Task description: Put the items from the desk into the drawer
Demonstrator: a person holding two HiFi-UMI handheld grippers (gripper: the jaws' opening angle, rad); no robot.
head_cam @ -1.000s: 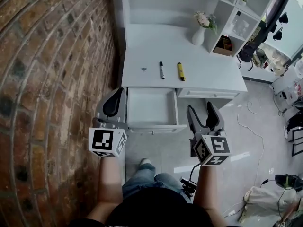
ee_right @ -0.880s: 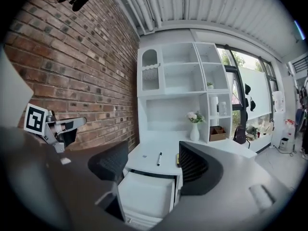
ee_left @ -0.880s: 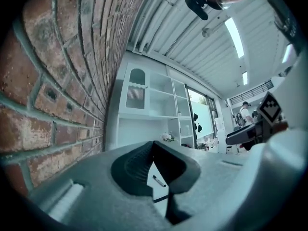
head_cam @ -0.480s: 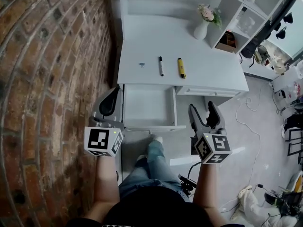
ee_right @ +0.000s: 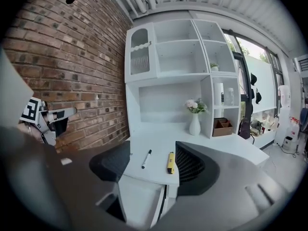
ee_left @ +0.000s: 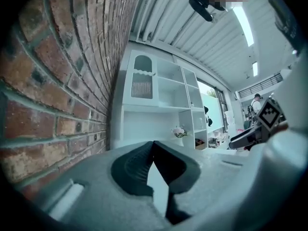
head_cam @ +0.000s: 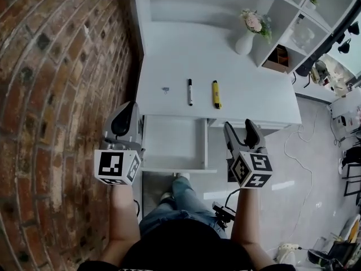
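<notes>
On the white desk (head_cam: pixel 248 95) lie a small binder clip (head_cam: pixel 165 89), a black marker (head_cam: pixel 190 91) and a yellow highlighter (head_cam: pixel 215 94). The drawer (head_cam: pixel 172 143) below the desk's front edge stands pulled out, and its inside looks bare. My left gripper (head_cam: pixel 128 107) hovers at the drawer's left side, shut with nothing in it (ee_left: pixel 154 146). My right gripper (head_cam: pixel 240 130) is just right of the drawer, open and empty; its jaws have just been closing a little. In the right gripper view the marker (ee_right: pixel 146 159) and highlighter (ee_right: pixel 170 162) show between its jaws (ee_right: pixel 151 166), some way beyond them.
A brick wall (head_cam: pixel 56 95) runs close along the left. A vase of flowers (head_cam: pixel 245 41) stands at the desk's back right, beside a shelf unit (head_cam: pixel 293 33). A second, shut drawer front (head_cam: pixel 225 123) sits right of the open one. The person's foot (head_cam: pixel 181 176) is below the drawer.
Both grippers have come closer to the desk and drawer. The person has stepped forward, with a foot now just under the drawer front.
</notes>
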